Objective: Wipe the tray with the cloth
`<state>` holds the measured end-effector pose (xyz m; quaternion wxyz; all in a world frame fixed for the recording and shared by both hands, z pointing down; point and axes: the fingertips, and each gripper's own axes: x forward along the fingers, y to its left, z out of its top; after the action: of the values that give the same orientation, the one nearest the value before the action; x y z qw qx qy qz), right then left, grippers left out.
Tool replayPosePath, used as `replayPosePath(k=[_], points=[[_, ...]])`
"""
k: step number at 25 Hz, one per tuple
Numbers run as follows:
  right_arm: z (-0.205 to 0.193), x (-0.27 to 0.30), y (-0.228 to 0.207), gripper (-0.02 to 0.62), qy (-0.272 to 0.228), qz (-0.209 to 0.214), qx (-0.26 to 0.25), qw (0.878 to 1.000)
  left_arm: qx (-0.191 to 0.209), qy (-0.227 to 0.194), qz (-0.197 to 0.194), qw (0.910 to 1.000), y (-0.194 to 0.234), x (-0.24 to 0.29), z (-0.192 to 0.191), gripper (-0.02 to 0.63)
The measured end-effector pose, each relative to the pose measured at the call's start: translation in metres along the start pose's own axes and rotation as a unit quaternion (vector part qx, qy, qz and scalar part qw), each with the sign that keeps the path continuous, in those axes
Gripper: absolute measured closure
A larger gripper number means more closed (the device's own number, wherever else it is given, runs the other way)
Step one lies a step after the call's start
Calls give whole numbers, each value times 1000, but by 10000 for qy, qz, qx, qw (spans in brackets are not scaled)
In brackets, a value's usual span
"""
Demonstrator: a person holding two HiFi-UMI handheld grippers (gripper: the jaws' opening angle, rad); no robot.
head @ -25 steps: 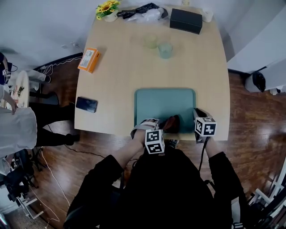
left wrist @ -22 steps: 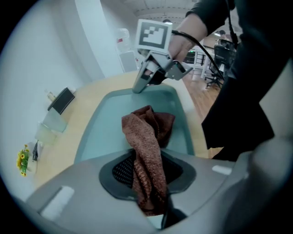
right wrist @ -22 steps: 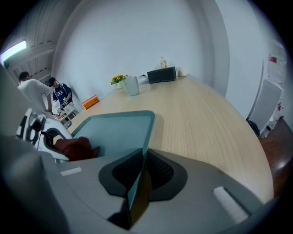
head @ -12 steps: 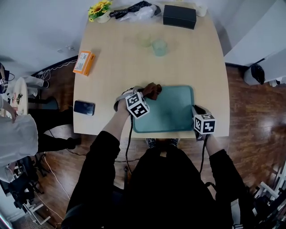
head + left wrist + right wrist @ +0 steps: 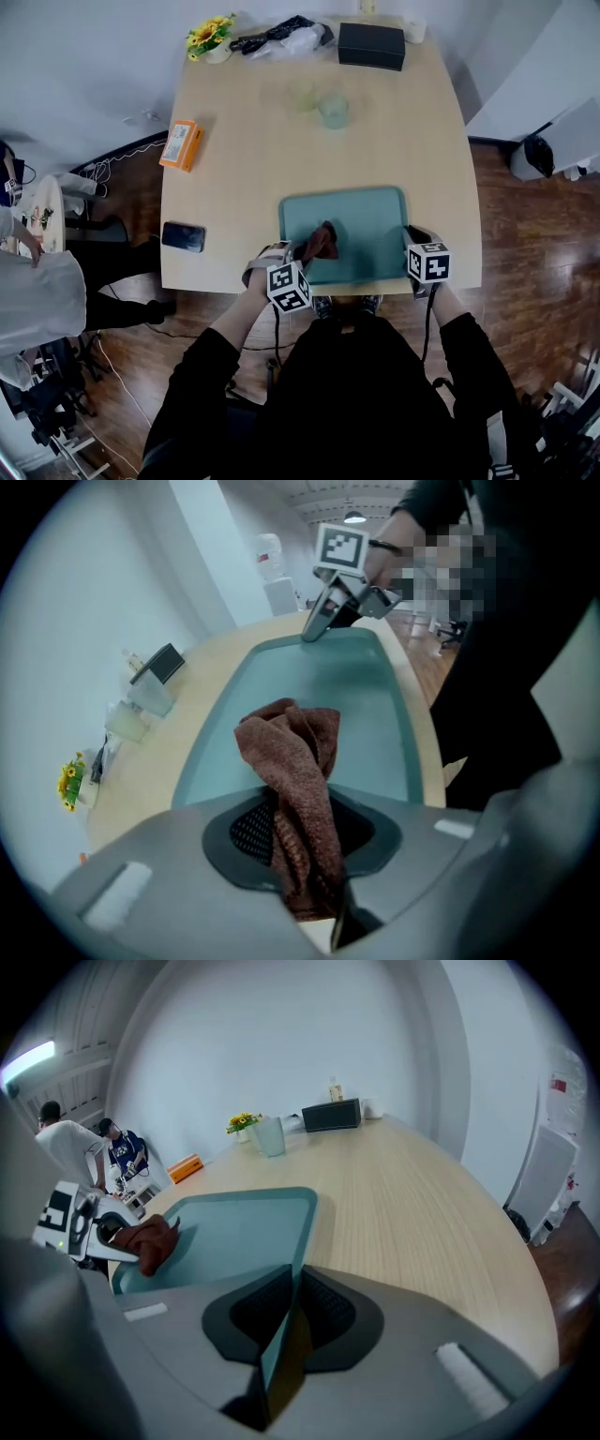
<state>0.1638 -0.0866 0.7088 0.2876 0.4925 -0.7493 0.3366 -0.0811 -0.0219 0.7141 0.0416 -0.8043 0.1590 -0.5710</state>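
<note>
A teal tray [image 5: 361, 217] lies at the near edge of the wooden table. My left gripper [image 5: 305, 255] is shut on a brown cloth [image 5: 322, 242], which rests on the tray's near left part. In the left gripper view the cloth [image 5: 298, 761] bunches up between the jaws [image 5: 300, 855] over the tray [image 5: 370, 691]. My right gripper [image 5: 412, 242] is shut on the tray's near right rim. In the right gripper view the rim [image 5: 291, 1269] runs between its jaws [image 5: 281, 1327], with the cloth [image 5: 150, 1237] and the left gripper [image 5: 80, 1227] across the tray.
A black phone [image 5: 182, 236] and an orange box [image 5: 182, 143] lie to the left of the tray. Two glasses [image 5: 333, 110] stand beyond it. A black box [image 5: 371, 45], flowers [image 5: 210, 36] and a bag [image 5: 281, 37] line the far edge. A person [image 5: 33, 281] stands far left.
The left gripper carried the cloth from the tray's near edge up to its far left corner, then back toward the near left. The right gripper kept its hold on the rim.
</note>
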Motion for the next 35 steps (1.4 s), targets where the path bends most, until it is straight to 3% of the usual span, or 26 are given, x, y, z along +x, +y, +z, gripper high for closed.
replayPosePath(k=[5,11,16,20,23,26,30,35], points=[[1,0,-4,560,-7,-41,-30,10000,143,31,105,9998,-44,-9,0,526],[0,0,-2,563,-6,-23,-15,10000,-190,-232,-416,9987,-67,-16,7,526],[0,1,-3,563,-20,-44,-37,10000,-190,-77,96,9997,-7,-1,-2,525],[1,0,-2,563,-24,-52,-42,10000,-570,260,572,9964,79,12,-17,525],[1,1,0,563,-24,-49,-32,10000,-1123,535,682,9899,117,19,-32,525],[1,1,0,563,-10,-45,-26,10000,-1591,424,689,9839,121,19,-32,526],[0,1,0,563,-30,-53,-35,10000,-1561,380,833,9835,114,16,-33,527],[2,-1,-3,558,-145,-104,160,9997,-1797,128,606,9818,91,1,-20,526]])
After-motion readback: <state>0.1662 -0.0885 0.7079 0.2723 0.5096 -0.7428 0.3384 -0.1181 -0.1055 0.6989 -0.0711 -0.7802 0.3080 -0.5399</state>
